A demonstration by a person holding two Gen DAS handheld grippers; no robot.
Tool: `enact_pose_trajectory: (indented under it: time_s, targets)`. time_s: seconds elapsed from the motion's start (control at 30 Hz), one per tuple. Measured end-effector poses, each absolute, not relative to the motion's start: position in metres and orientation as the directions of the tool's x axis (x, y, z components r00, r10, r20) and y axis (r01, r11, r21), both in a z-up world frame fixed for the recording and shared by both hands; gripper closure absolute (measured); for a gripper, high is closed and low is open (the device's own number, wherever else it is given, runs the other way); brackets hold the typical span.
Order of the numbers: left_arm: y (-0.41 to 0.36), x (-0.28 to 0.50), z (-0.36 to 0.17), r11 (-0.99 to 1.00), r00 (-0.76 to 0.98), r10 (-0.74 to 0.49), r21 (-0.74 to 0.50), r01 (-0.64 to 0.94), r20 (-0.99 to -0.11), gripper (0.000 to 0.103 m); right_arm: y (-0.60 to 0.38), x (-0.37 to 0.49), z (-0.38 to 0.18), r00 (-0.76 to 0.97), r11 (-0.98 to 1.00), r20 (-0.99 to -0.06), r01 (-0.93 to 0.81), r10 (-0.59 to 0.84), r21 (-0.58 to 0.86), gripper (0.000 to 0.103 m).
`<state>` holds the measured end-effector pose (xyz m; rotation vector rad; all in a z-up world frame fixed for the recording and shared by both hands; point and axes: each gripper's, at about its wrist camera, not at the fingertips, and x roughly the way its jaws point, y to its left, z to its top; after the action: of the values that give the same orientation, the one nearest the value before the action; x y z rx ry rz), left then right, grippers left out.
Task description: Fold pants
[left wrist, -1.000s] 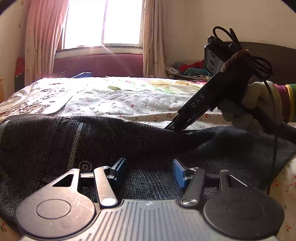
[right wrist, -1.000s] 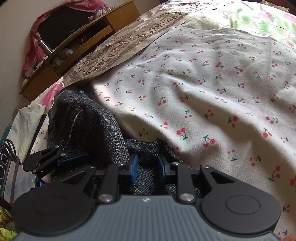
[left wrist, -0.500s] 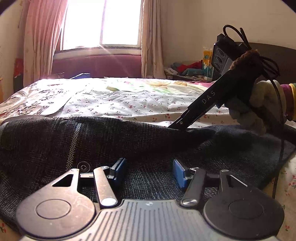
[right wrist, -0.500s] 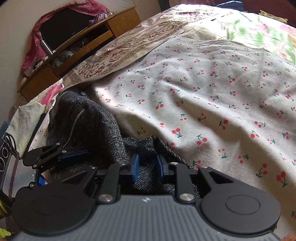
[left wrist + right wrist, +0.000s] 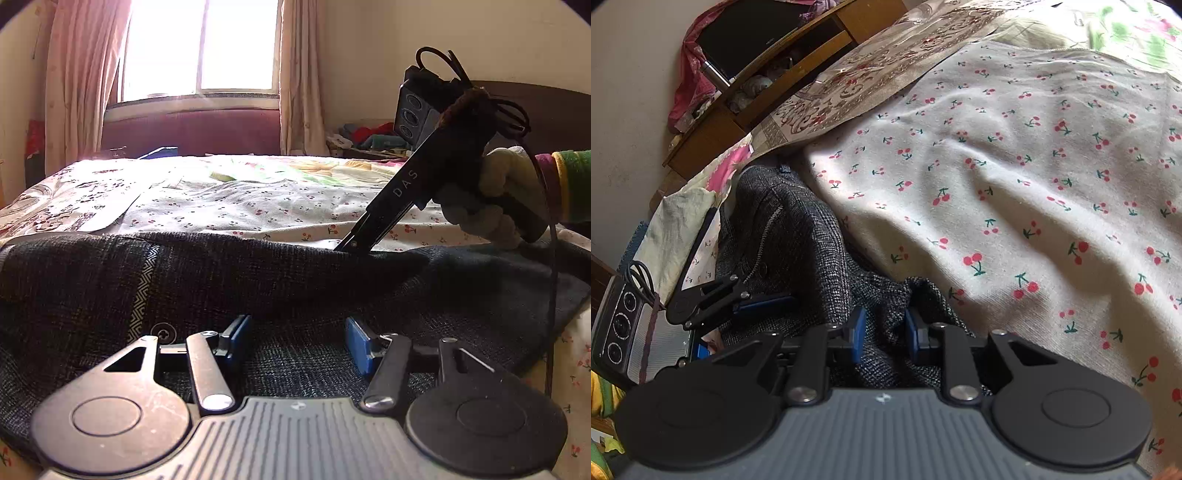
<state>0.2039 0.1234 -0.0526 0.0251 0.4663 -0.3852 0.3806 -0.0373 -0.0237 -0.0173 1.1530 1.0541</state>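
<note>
You are early in the fold, as far as these views let me judge: the dark grey-black tweed pants (image 5: pixel 258 280) lie bunched along the near edge of the bed, on the white cotton sheet printed with red cherries (image 5: pixel 1015 177), and no tidy, squared fold shows anywhere yet. In the left wrist view the cloth rises in a long hump across the frame, with a pale zigzag-patterned strip and a metal snap button near your left gripper (image 5: pixel 293 341), which suggests the waistband end is on that side. That gripper's blue pads stand well apart over the fabric and press on nothing, so it is open and not holding the pants. Your right gripper (image 5: pixel 884 334) is doing the work: its jaws are closing, a ridge of the tweed stands between the blue pads, and the pads look to be meeting the cloth on both sides, so I read it as pinching a gathered fold near the far edge of the pants. Your gloved right hand (image 5: pixel 491 195) holds the tool angled down into that spot. Still to do, in my judgement: secure a matching grip on the left, lift and lay one half over the other, then flatten and fold again.
</note>
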Motion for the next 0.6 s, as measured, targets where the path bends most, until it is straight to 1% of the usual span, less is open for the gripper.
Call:
enact_pose_trajectory:
  time_s: [0.1, 0.17, 0.2, 0.23, 0.3, 0.33, 0.37, 0.4, 0.43, 0.5, 0.53, 0.57, 0.6]
  targets:
    - [0.123, 0.205, -0.053, 0.928, 0.822, -0.354, -0.060, 0.367, -0.446, 0.034, -0.035, 0.386, -0.039, 0.028, 0.578, -0.721, -0.621, 0.692, 0.530, 0.084]
    - [0.123, 0.205, -0.053, 0.929, 0.822, -0.351, -0.057, 0.365, -0.449, 0.034, -0.029, 0.381, -0.039, 0.084, 0.606, -0.719, -0.610, 0.690, 0.510, 0.084]
    - [0.123, 0.204, -0.052, 0.930, 0.823, -0.350, -0.056, 0.364, -0.448, 0.034, -0.029, 0.377, -0.034, 0.118, 0.627, -0.718, -0.598, 0.685, 0.500, 0.091]
    - [0.123, 0.204, -0.051, 0.930, 0.824, -0.350, -0.056, 0.365, -0.446, 0.034, -0.030, 0.373, -0.028, 0.145, 0.643, -0.708, -0.571, 0.692, 0.511, 0.094]
    - [0.123, 0.203, -0.050, 0.930, 0.827, -0.351, -0.057, 0.364, -0.440, 0.034, -0.044, 0.367, -0.012, 0.215, 0.639, -0.642, -0.534, 0.736, 0.553, 0.094]
    - [0.124, 0.202, -0.049, 0.930, 0.830, -0.350, -0.058, 0.362, -0.434, 0.034, -0.055, 0.367, -0.005, 0.261, 0.629, -0.590, -0.509, 0.764, 0.588, 0.095]
    - [0.124, 0.202, -0.049, 0.932, 0.834, -0.348, -0.058, 0.359, -0.428, 0.034, -0.069, 0.374, -0.002, 0.309, 0.603, -0.519, -0.453, 0.797, 0.657, 0.095]
    - [0.124, 0.201, -0.048, 0.932, 0.840, -0.347, -0.055, 0.358, -0.418, 0.034, -0.075, 0.379, -0.006, 0.325, 0.586, -0.488, -0.418, 0.810, 0.694, 0.096]
    - [0.122, 0.202, -0.046, 0.937, 0.846, -0.331, -0.040, 0.347, -0.418, 0.034, -0.074, 0.388, -0.017, 0.352, 0.601, -0.491, -0.375, 0.797, 0.706, 0.096]
    - [0.115, 0.207, -0.050, 0.949, 0.841, -0.274, 0.008, 0.314, -0.467, 0.033, -0.064, 0.401, -0.044, 0.368, 0.677, -0.572, -0.311, 0.733, 0.667, 0.096]
    - [0.113, 0.209, -0.053, 0.950, 0.835, -0.263, 0.021, 0.312, -0.484, 0.033, -0.064, 0.408, -0.061, 0.350, 0.675, -0.586, -0.248, 0.731, 0.695, 0.096]
    - [0.112, 0.209, -0.055, 0.950, 0.834, -0.259, 0.027, 0.311, -0.487, 0.033, -0.067, 0.411, -0.072, 0.338, 0.653, -0.576, -0.189, 0.744, 0.733, 0.096]
    - [0.112, 0.209, -0.055, 0.950, 0.832, -0.258, 0.028, 0.310, -0.491, 0.033, -0.071, 0.410, -0.073, 0.338, 0.632, -0.556, -0.179, 0.759, 0.754, 0.096]
